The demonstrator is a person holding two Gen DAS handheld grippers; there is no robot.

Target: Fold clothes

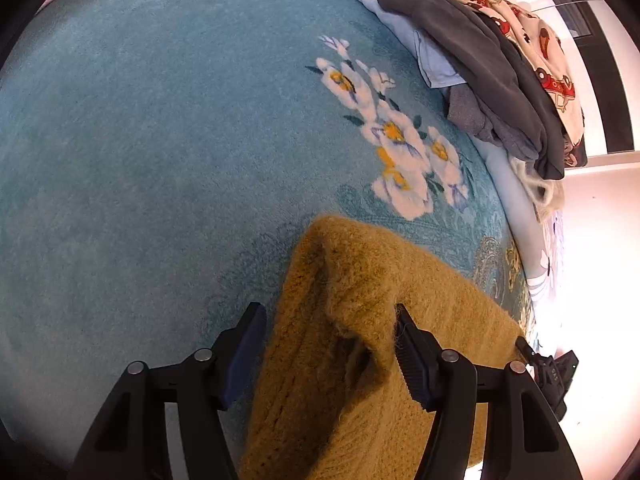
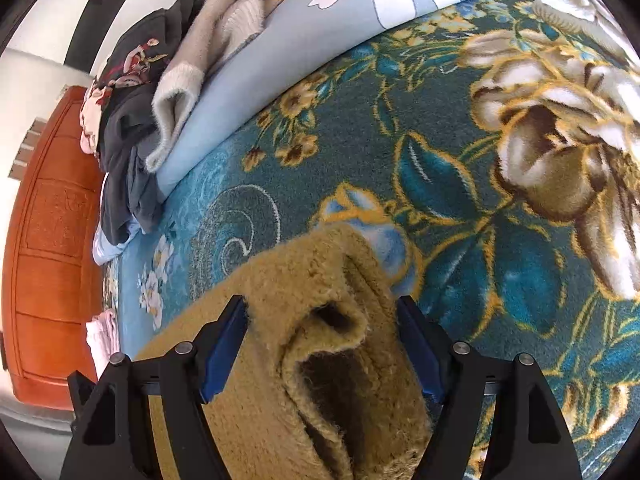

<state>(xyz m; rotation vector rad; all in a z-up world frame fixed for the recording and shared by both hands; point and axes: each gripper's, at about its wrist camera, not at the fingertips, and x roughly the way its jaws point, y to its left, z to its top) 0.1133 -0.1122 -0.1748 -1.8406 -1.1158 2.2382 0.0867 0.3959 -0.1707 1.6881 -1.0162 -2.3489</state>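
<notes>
Left wrist | left hand-held gripper (image 1: 330,354) apart over sweater (image 1: 360,360) | right hand-held gripper (image 2: 322,344) apart, straddling sweater fold

A big blue blanket (image 1: 140,160) with white and yellow flowers covered the bed. On the far side lay a light blue sheet (image 2: 344,4) with big white flowers. An orange-brown wooden headboard (image 2: 52,240) stood at the left end of the bed. The wall (image 1: 600,220) on the right was white and very bright. A dark window frame (image 1: 612,80) was there too.
</notes>
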